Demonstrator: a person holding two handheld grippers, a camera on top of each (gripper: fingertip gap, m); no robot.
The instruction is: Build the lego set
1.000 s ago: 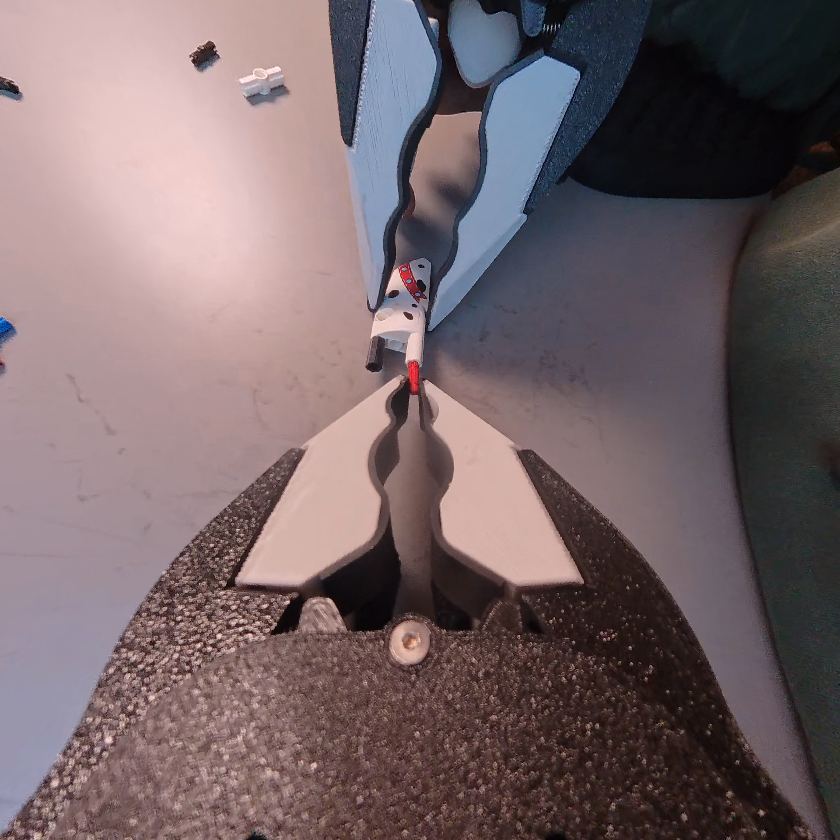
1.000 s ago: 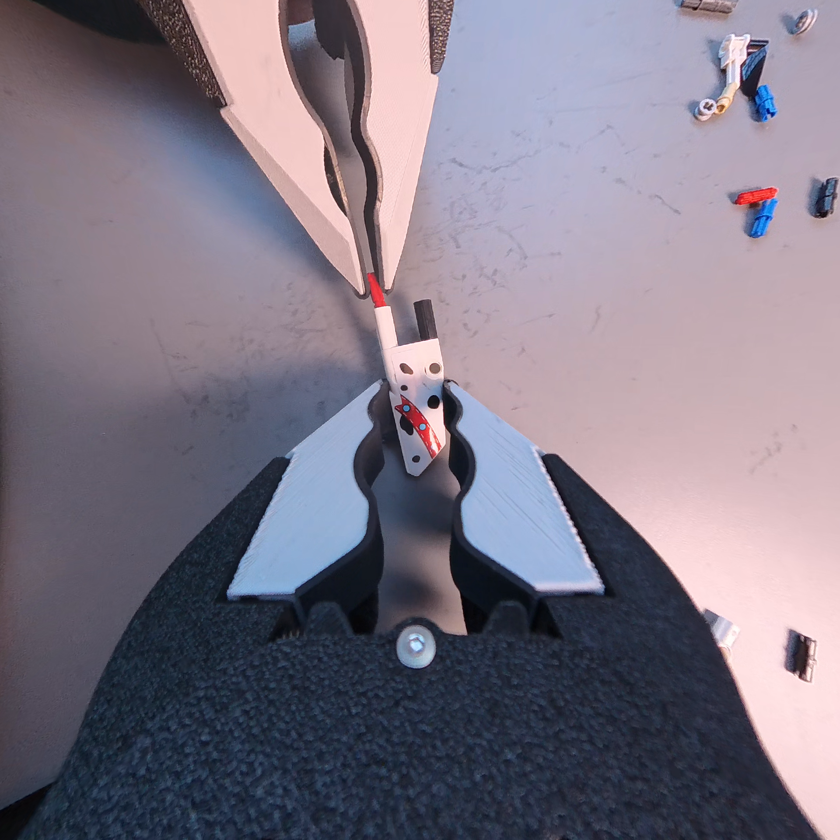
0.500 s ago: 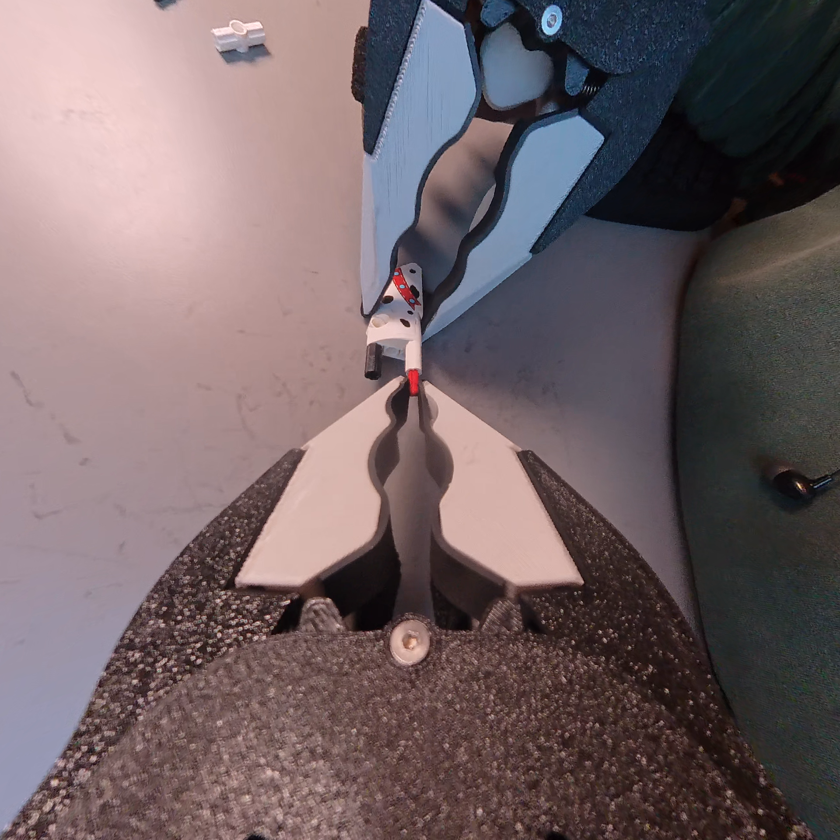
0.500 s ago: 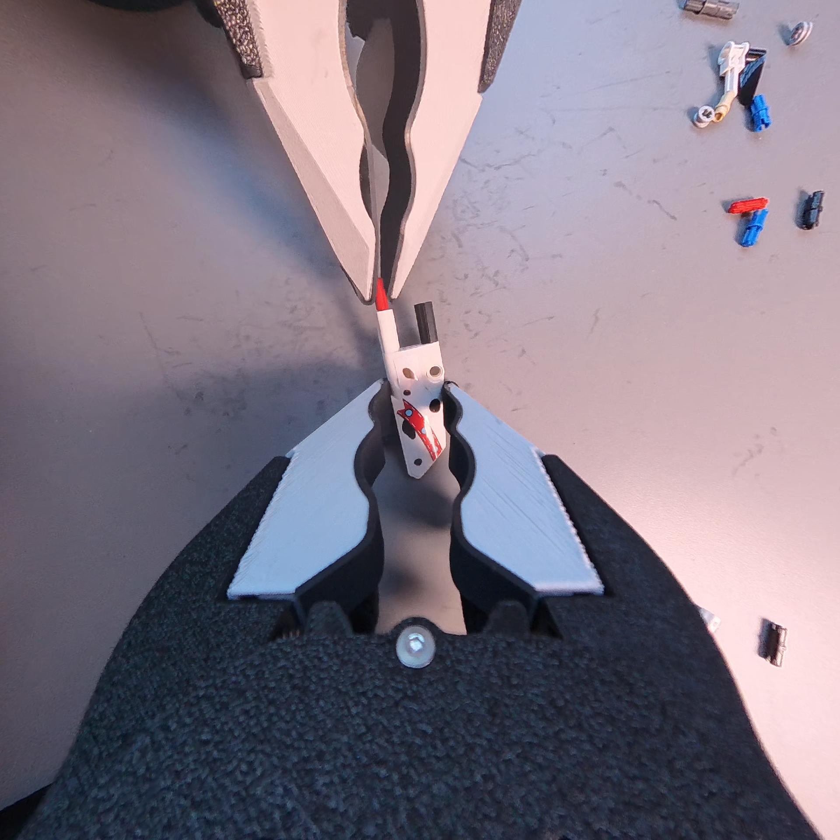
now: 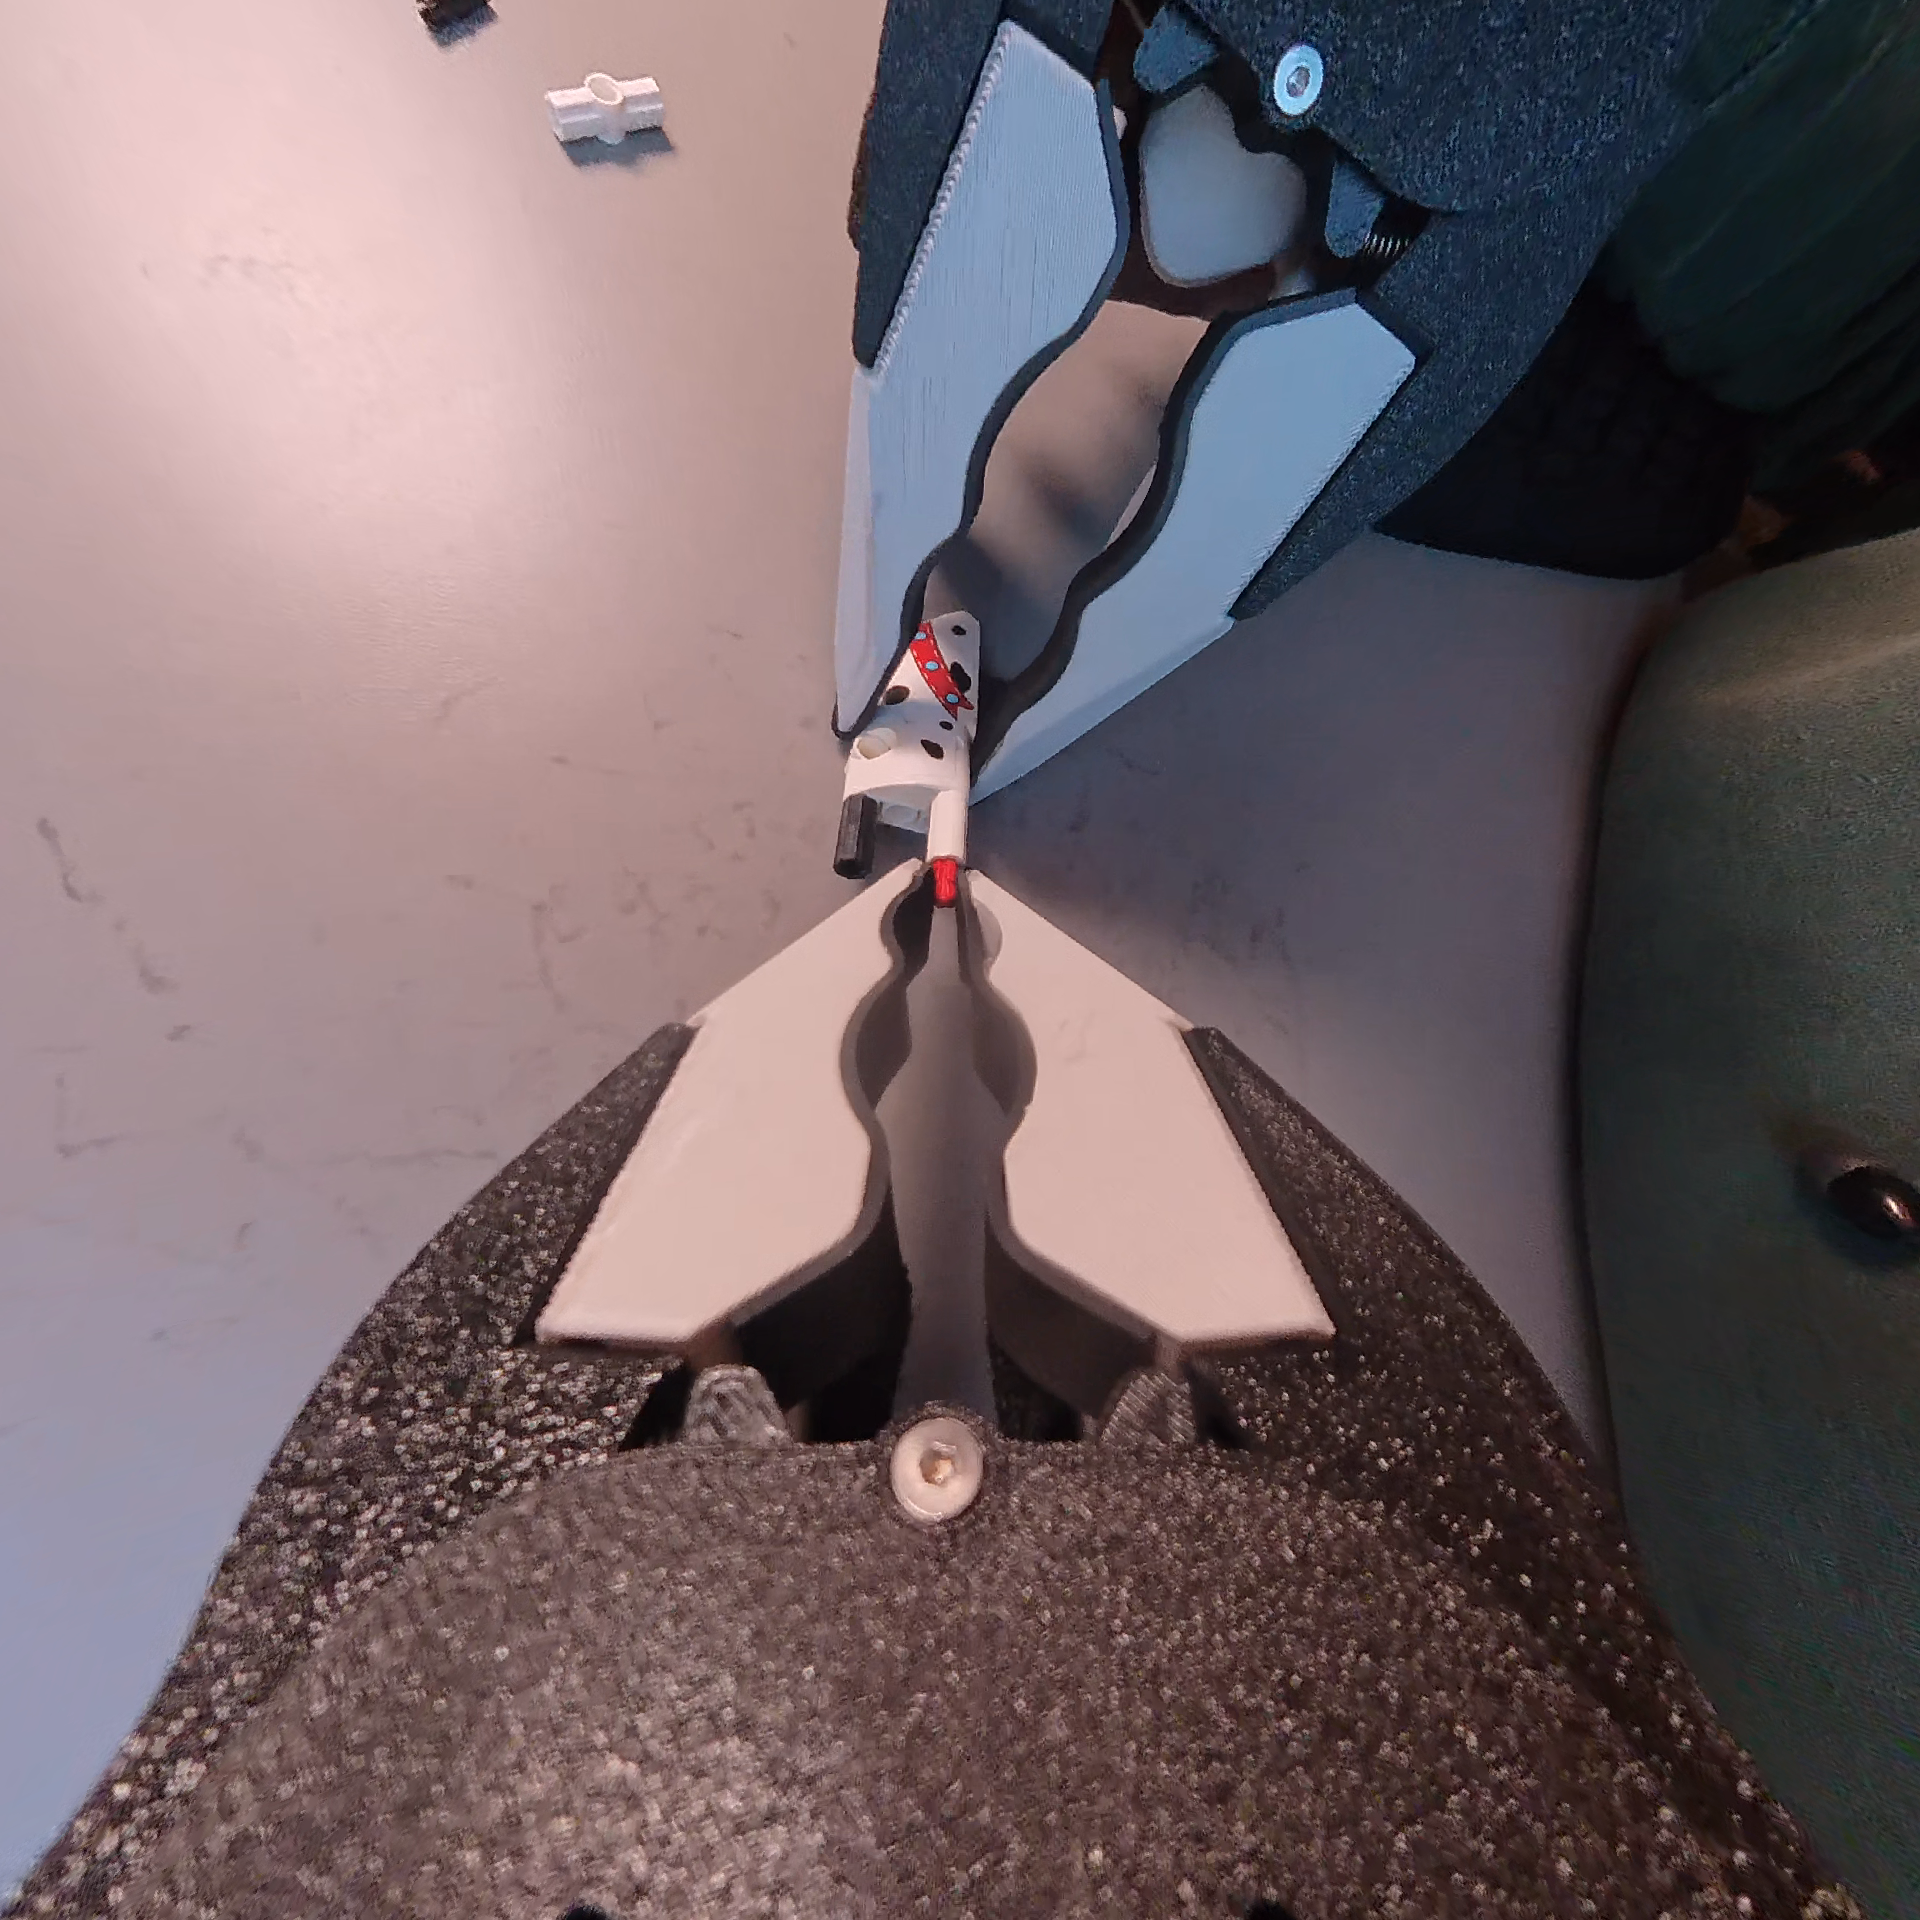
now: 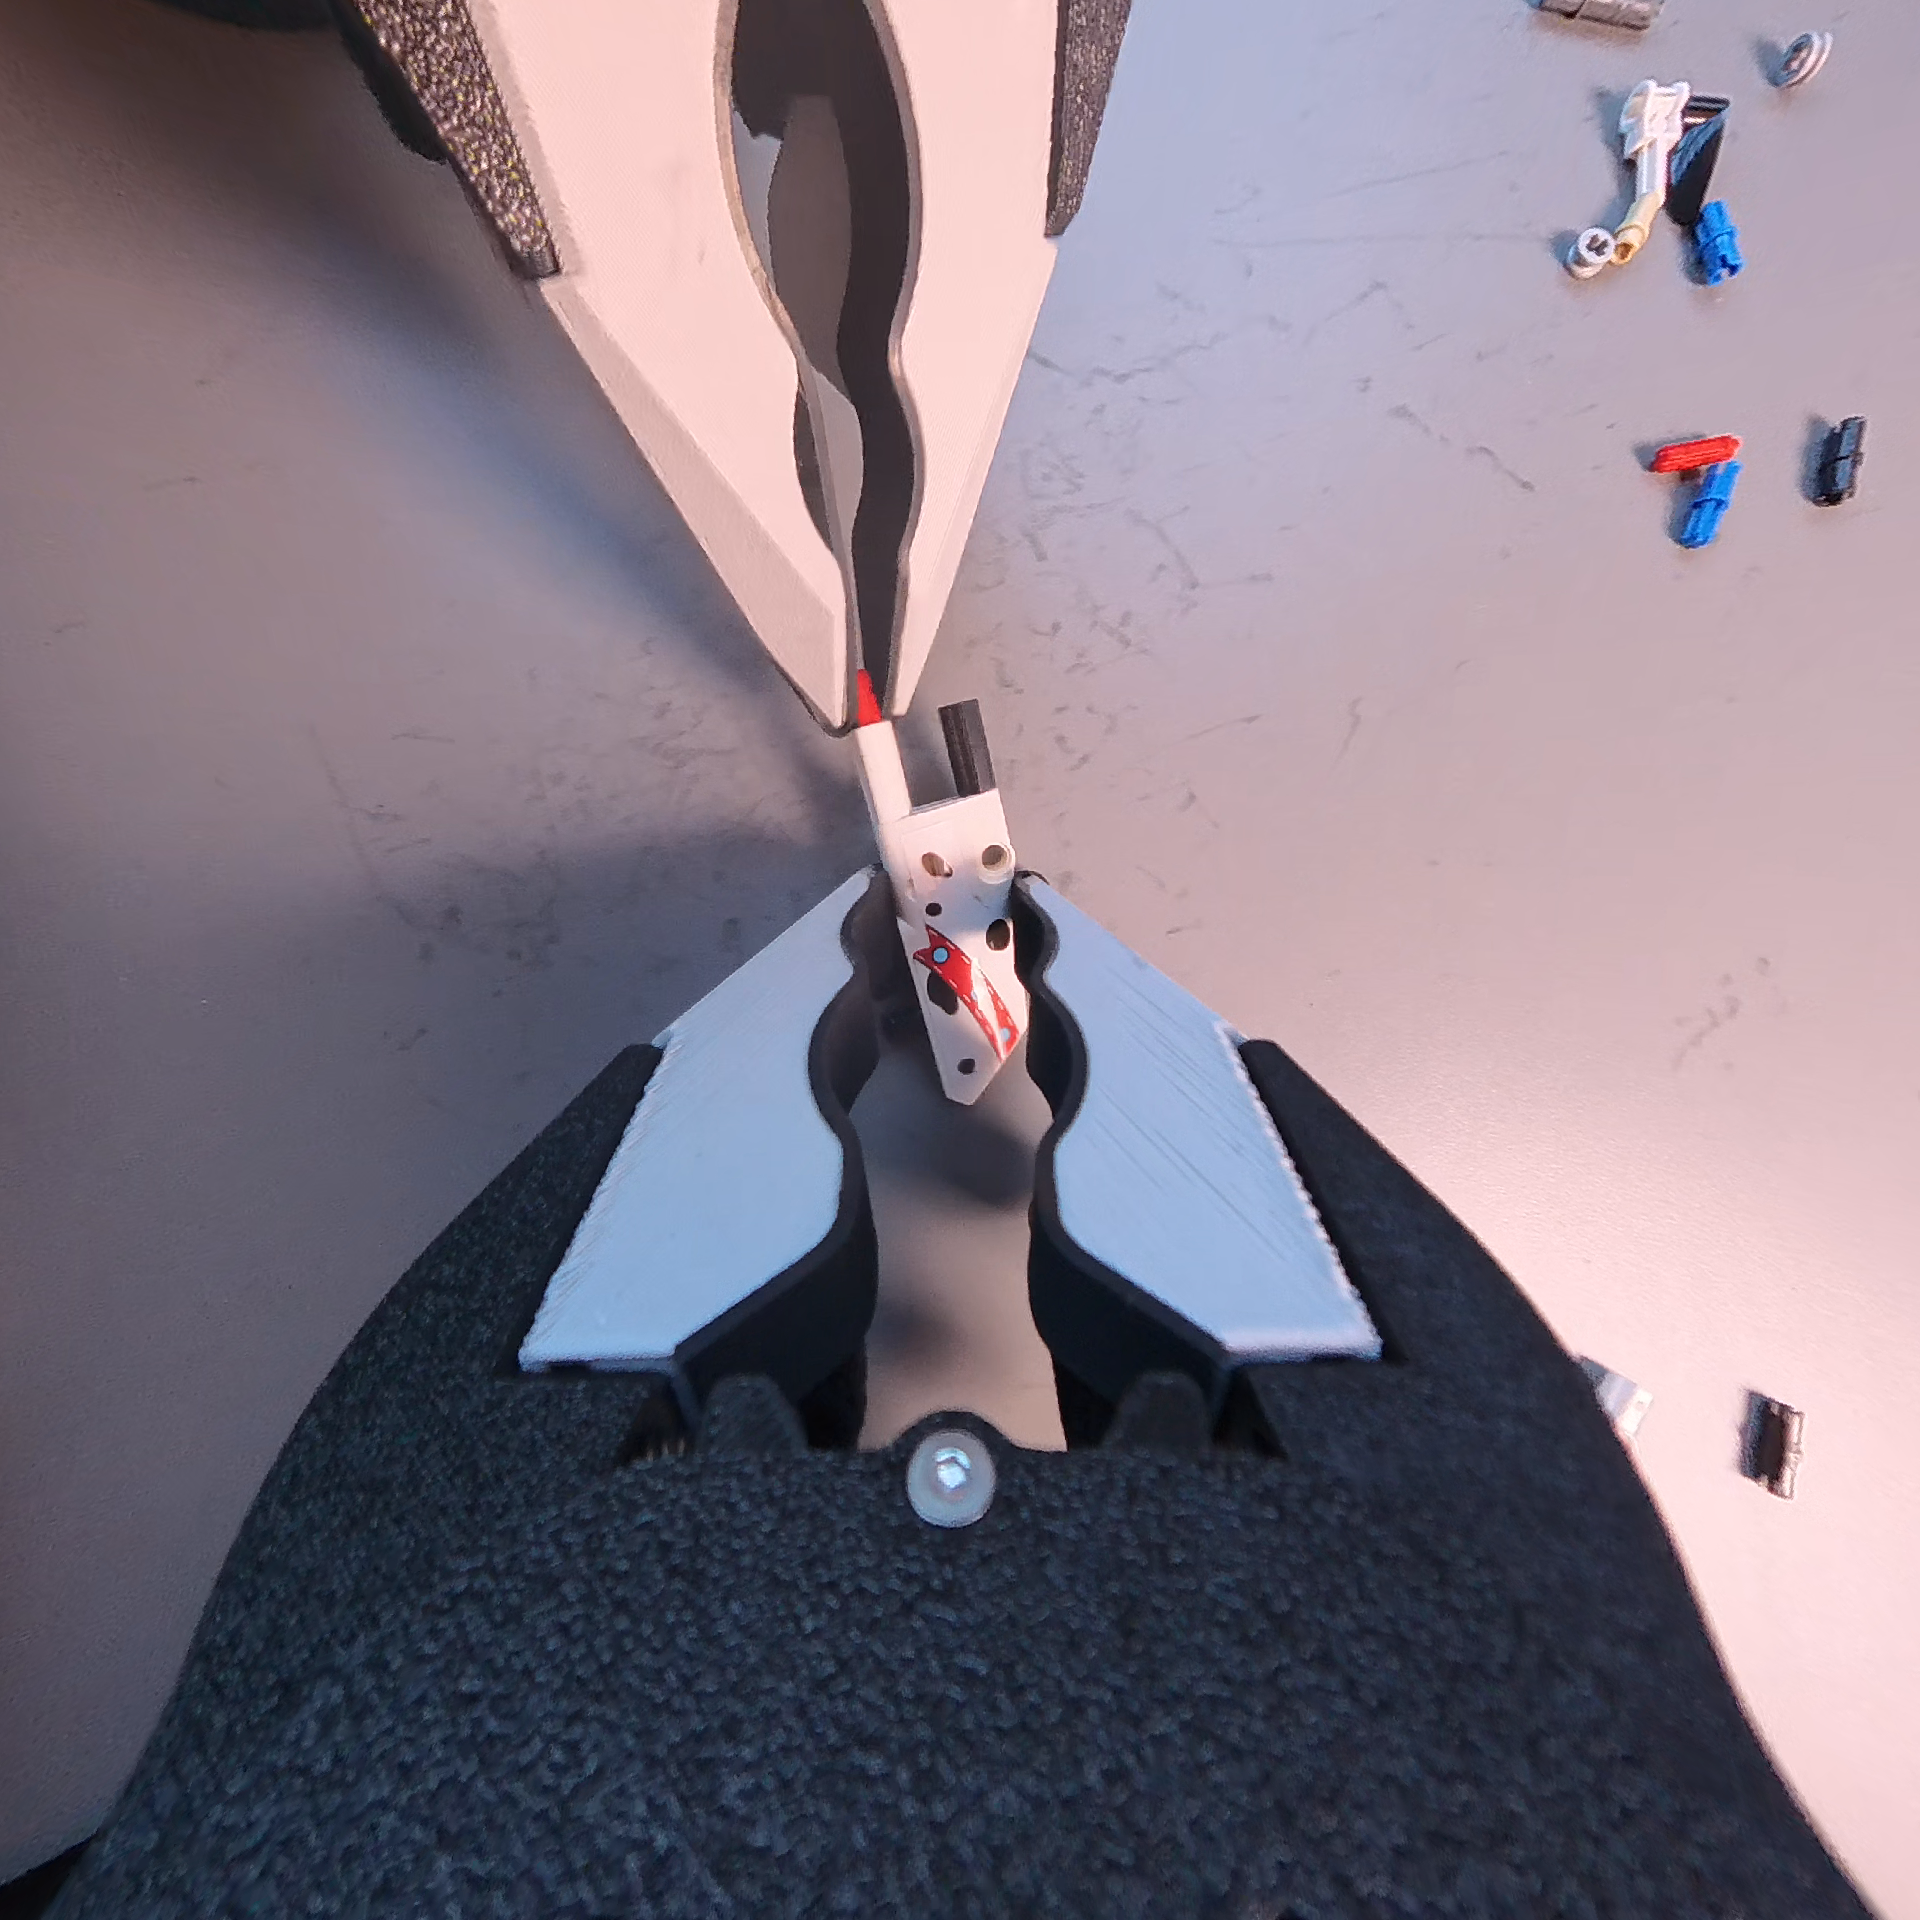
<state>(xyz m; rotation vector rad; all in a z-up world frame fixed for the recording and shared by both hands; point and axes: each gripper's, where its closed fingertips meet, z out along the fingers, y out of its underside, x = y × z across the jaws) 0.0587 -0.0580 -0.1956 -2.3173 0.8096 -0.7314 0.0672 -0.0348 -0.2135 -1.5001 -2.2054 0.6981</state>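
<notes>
My right gripper [image 6: 945,894] is shut on a small white lego panel [image 6: 961,977] with black spots and a red stripe, held above the grey table [image 6: 1351,831]. A white sleeve with a red axle tip [image 6: 865,712] and a black pin [image 6: 961,743] stick out of the panel's far end. My left gripper [image 5: 940,883] faces the right one and is shut on the red axle tip [image 5: 943,878]. The left wrist view shows the panel [image 5: 930,707] between the right gripper's fingers [image 5: 914,764]. The left gripper also shows at the top of the right wrist view [image 6: 868,717].
Loose pieces lie on the table to the right: a red pin [image 6: 1699,455], blue pins [image 6: 1704,509], black pins [image 6: 1834,457] [image 6: 1771,1444] and a white and tan cluster [image 6: 1647,177]. A white connector [image 5: 603,104] lies far left. Green fabric [image 5: 1766,1039] borders the table. Only a small space, under 4 cm, lies between the two pairs of fingers. The white connector [image 5: 603,104] lies around 15 cm away from my right fingertips.
Both grippers stay clamped on the same joined piece. The left gripper has swung from leaning left to nearly straight on in the right wrist view, and the pair has shifted slightly over the table.
</notes>
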